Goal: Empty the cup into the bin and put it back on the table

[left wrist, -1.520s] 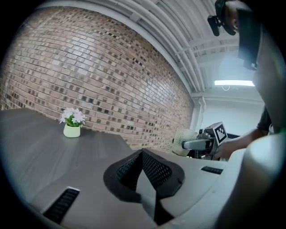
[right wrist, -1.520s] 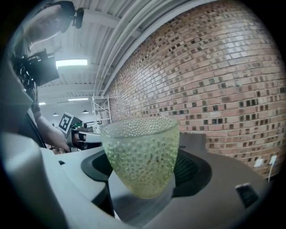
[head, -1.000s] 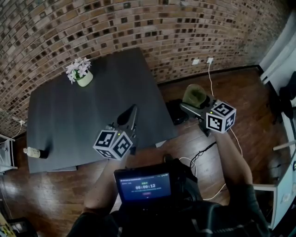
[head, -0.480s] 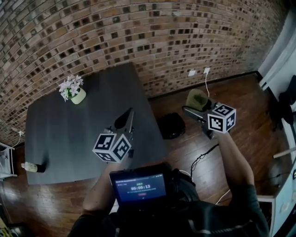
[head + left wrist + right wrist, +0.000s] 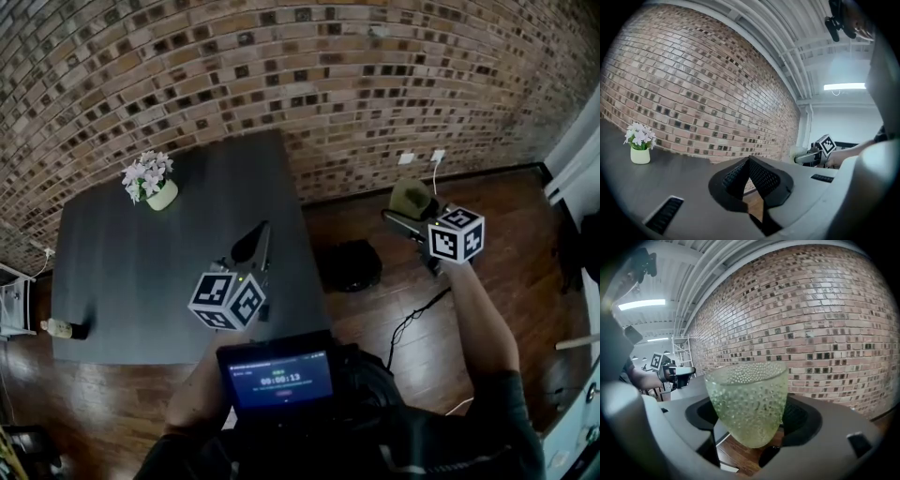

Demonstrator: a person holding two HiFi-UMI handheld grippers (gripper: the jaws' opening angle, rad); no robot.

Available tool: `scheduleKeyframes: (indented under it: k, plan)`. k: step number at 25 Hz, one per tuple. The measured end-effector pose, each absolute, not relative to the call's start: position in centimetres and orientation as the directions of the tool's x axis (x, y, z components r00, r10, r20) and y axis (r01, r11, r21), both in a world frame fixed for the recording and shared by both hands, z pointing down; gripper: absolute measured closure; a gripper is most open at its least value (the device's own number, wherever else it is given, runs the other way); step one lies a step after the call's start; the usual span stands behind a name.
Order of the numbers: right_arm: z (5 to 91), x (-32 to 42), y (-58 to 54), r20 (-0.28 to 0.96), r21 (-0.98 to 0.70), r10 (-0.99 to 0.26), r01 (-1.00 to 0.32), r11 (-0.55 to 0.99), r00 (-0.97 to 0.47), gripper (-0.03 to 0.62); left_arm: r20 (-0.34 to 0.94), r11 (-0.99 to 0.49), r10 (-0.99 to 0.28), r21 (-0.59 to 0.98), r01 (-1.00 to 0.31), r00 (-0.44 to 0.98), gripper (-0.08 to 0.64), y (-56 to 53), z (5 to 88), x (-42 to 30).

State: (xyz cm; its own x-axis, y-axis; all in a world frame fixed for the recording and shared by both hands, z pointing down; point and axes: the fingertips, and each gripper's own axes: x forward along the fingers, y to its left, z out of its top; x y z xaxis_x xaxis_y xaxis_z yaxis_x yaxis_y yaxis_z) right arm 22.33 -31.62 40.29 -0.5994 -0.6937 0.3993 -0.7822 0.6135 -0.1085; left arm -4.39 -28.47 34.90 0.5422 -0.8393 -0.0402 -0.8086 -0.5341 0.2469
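Observation:
A pale green dimpled glass cup stands upright between the jaws of my right gripper, which is shut on it. In the head view the cup hangs over the wooden floor, up and to the right of a black round bin that sits by the dark table. My right gripper reaches toward the brick wall. My left gripper hovers over the table's right part, with its jaws shut and nothing in them. I cannot tell whether anything is inside the cup.
A small pot of white flowers stands at the table's far left. A bottle lies at its near left edge. A black cable runs over the floor from wall sockets. A device with a screen hangs at my chest.
The right gripper with the cup has drawn away to the right of the bin, which now shows whole beside the table. The left gripper stays shut over the table.

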Motion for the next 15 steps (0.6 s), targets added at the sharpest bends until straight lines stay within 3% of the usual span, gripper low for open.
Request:
scheduleKeyframes:
  k: [15]
  plan:
    - [42.3,27.2,-37.8,0.5,-0.048,-0.651,-0.769,0.638,-0.571,0.207,0.011,-0.44,-0.892,0.209,-0.873,0.452,0.563,-32.4,36.5,-1.2]
